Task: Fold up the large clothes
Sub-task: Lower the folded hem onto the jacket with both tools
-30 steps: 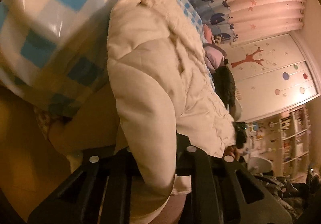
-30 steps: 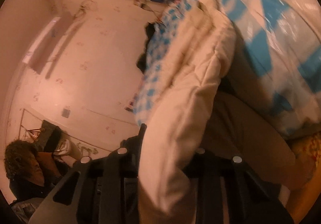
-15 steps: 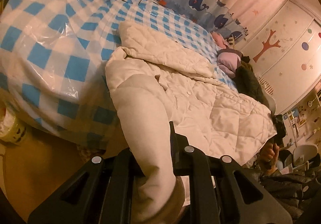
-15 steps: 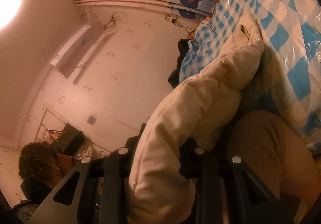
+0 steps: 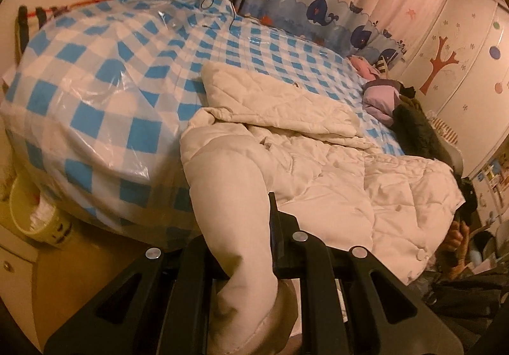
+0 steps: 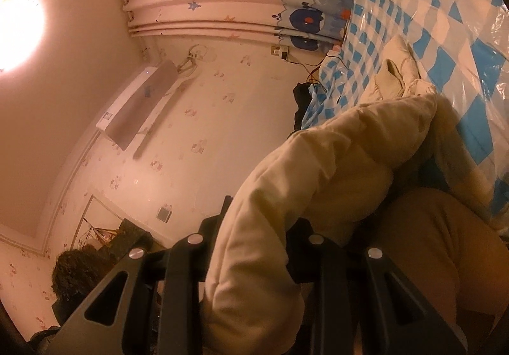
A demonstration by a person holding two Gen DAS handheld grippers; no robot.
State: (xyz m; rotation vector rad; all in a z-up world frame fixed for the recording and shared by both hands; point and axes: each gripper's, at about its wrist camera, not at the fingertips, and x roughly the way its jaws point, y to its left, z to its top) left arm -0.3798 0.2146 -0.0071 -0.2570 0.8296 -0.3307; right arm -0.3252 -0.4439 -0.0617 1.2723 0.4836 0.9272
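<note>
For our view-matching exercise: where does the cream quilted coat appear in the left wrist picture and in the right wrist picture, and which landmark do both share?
Left wrist: the cream quilted coat spreads over centre and right, one part running down into the left gripper.
Right wrist: the coat rises from bottom centre, clamped in the right gripper.
Shared landmark: the whale-print curtain behind the blue-checked bed cover.
</note>
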